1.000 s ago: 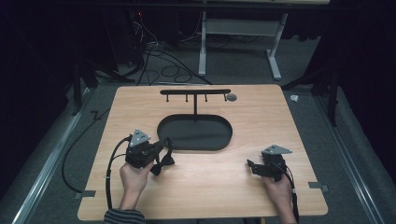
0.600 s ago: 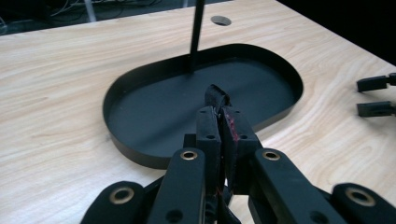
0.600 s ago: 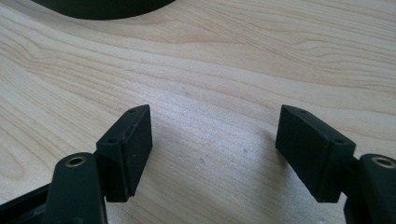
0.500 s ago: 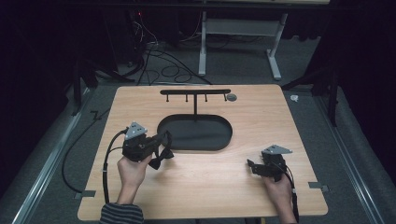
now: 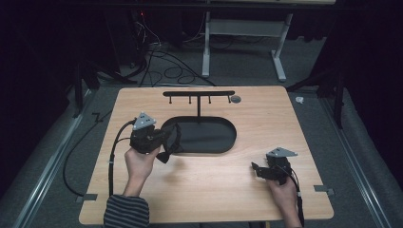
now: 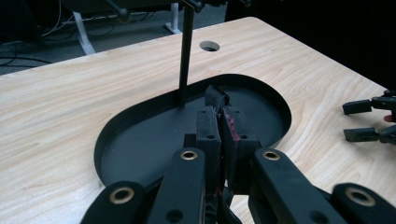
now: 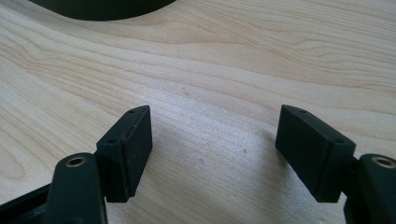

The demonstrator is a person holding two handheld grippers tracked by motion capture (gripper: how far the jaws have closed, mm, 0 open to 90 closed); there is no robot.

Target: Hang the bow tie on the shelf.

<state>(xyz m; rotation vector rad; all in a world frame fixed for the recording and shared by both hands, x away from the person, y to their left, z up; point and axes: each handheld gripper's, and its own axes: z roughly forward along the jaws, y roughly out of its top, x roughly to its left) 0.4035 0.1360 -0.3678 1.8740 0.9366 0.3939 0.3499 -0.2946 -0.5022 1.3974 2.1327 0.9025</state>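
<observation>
Left gripper (image 5: 172,142) sits left of centre, jaws pinched on a small black piece (image 6: 216,96) above the oval black tray (image 5: 223,143) — right gripper (image 5: 255,170), lower right, jaws spread over the bare table (image 5: 266,114).

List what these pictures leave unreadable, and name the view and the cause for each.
- Left gripper, left gripper view: a small dark thing sits between its shut jaws; too dark to identify.
- Stand, left gripper view: its crossbar is cut off by the top edge.
- Tray, right gripper view: cut off by the top edge.
- Hooks on the stand, high view: too small to tell whether they are empty.
</observation>
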